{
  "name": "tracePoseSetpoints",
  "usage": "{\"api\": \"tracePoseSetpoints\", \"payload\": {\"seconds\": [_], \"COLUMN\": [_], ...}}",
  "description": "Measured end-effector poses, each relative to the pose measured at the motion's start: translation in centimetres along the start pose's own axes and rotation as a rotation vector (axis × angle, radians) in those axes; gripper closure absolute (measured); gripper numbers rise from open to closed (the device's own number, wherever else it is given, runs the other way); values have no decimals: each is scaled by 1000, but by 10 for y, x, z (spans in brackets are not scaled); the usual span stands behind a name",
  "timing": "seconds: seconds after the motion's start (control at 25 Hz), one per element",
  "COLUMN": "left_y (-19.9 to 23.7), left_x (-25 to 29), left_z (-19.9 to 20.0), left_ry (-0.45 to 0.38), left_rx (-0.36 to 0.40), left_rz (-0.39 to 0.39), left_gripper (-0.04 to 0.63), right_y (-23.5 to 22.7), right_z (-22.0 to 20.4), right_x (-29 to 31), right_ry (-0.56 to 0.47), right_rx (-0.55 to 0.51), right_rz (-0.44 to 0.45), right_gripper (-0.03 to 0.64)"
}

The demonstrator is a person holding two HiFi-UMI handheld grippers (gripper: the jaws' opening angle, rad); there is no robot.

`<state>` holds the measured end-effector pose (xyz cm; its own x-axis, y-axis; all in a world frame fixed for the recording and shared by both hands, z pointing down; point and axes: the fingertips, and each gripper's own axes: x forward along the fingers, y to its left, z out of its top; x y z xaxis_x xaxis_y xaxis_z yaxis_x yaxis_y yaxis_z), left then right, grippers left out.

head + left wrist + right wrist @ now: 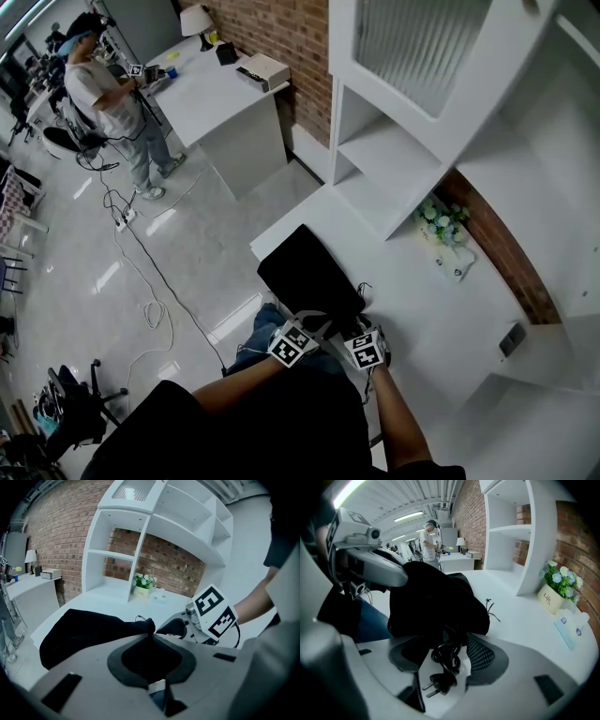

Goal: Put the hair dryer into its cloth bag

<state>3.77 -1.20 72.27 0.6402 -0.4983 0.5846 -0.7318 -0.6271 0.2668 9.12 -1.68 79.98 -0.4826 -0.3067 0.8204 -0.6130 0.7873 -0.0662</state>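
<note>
"Life" on the white flower pot (550, 597)

Left tongs (320, 325) and right tongs (360, 328) sit side by side at the near edge of the black cloth bag (307, 270).

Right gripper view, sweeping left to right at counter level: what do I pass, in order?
First the left gripper, pinching the bag's edge → cloth bag → drawstring lying on the counter → flower pot.
</note>
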Motion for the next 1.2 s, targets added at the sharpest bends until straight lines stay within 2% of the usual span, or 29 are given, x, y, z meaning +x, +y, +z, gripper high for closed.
{"api": "tracePoseSetpoints", "payload": {"seconds": [0.2, 0.28, 0.4, 0.68, 0.84, 1.0, 1.2], "left_y": [4, 6, 7, 6, 1, -7, -4], "left_x": [1, 0, 0, 0, -2, 0, -7], "left_z": [1, 2, 3, 10, 15, 16, 30], "left_ry": [4, 6, 4, -6, -13, -19, -39], "left_rx": [-6, -8, -5, 12, 58, 136, 139], "left_rz": [2, 3, 2, -5, -7, -12, -7], "left_gripper": [560, 561, 560, 560, 560, 560, 560], "right_y": [-1, 0, 1, -3, -4, -4, -6], "right_z": [-27, -31, -27, -9, 10, 23, 40], "right_x": [14, 17, 14, 1, -6, -4, 4], "right_ry": [125, 129, 124, 20, -60, -101, -160], "right_rx": [40, 41, 23, -5, -17, 3, 41], "right_rz": [32, 34, 27, -6, -18, -6, -2], "right_gripper": [358, 392, 397, 413, 419, 422, 423]}}
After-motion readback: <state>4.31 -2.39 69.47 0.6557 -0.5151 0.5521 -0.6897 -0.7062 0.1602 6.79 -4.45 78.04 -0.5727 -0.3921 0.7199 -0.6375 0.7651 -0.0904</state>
